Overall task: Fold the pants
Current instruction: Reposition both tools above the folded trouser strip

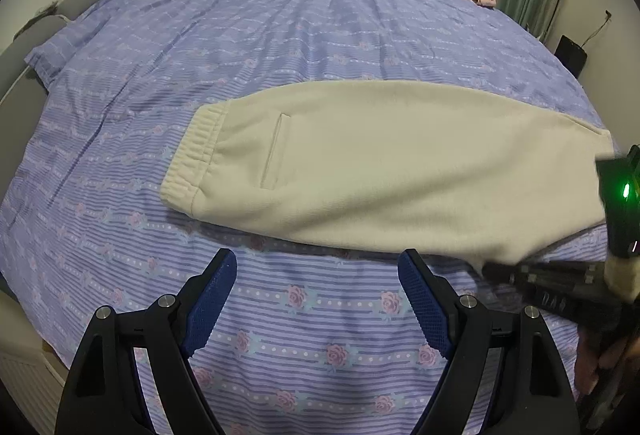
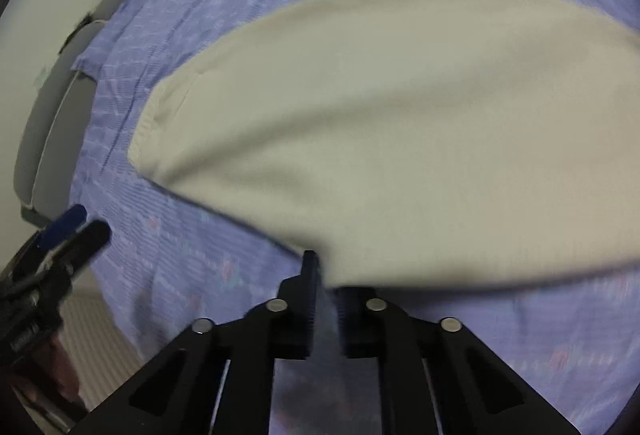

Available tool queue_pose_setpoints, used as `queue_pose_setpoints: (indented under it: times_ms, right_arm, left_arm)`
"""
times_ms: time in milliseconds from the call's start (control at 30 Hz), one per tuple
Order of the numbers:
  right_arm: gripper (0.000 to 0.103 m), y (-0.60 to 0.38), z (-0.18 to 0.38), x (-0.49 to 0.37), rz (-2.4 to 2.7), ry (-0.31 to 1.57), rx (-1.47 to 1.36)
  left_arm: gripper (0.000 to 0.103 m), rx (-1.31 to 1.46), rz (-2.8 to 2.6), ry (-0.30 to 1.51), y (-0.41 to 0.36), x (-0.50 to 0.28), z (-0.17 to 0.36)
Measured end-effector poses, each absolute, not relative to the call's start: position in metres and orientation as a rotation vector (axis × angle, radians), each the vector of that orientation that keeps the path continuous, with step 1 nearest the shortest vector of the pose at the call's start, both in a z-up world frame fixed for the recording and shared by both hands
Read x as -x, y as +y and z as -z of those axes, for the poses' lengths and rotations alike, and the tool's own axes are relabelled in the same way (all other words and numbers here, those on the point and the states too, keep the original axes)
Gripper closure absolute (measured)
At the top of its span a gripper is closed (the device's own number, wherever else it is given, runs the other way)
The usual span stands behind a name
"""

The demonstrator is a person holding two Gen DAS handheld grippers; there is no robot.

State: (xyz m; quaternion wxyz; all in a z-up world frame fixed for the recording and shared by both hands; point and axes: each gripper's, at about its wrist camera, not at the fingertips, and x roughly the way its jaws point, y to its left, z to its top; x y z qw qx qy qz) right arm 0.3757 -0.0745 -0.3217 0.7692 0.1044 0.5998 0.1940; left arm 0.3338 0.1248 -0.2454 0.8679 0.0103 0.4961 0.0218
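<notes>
Right gripper point(image 2: 326, 299) pinches pants point(image 2: 400, 135) edge — blurred.

No legible text or labels anywhere (faint marks on gripper point(image 1: 560, 299) unreadable)

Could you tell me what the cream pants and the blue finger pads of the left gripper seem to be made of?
The pants look like a soft matte knit, perhaps fleece or cotton jersey: fuzzy surface, gathered ribbed waistband, no sheen. The finger pads of the left gripper look like textured rubber or printed plastic, judging by the fine grid of bumps; which one is unclear.
</notes>
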Motion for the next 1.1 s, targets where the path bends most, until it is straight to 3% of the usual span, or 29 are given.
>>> queue_pose_setpoints:
  times_ms: [233, 267, 300, 367, 733, 933, 1100]
  right_arm:
    - [0.095, -0.061, 0.332, -0.350, -0.424, 1.412, -0.161]
    - [0.087, -0.063, 0.323, -0.345, -0.419, 1.408, -0.176]
    - [0.069, -0.066, 0.314, -0.342, -0.407, 1.404, -0.190]
    - [0.053, -0.078, 0.290, -0.335, -0.361, 1.365, -0.232]
    - [0.046, -0.190, 0.154, -0.295, -0.102, 1.060, -0.377]
    - [0.046, -0.278, 0.117, -0.274, 0.056, 0.915, -0.417]
    - [0.039, -0.362, 0.111, -0.259, 0.155, 0.829, -0.480]
  left_arm:
    - [0.020, -0.067, 0.006, 1.034, 0.119, -0.334, 0.229]
    - [0.020, -0.070, 0.016, 1.033, 0.117, -0.334, 0.226]
    - [0.020, -0.074, 0.037, 1.032, 0.115, -0.333, 0.221]
    - [0.020, -0.088, 0.073, 1.029, 0.109, -0.332, 0.210]
    - [0.018, -0.228, 0.355, 0.900, 0.016, -0.322, 0.140]
    - [0.018, -0.215, 0.433, 0.837, -0.062, -0.318, 0.117]
    - [0.016, -0.235, 0.452, 0.780, -0.147, -0.312, 0.101]
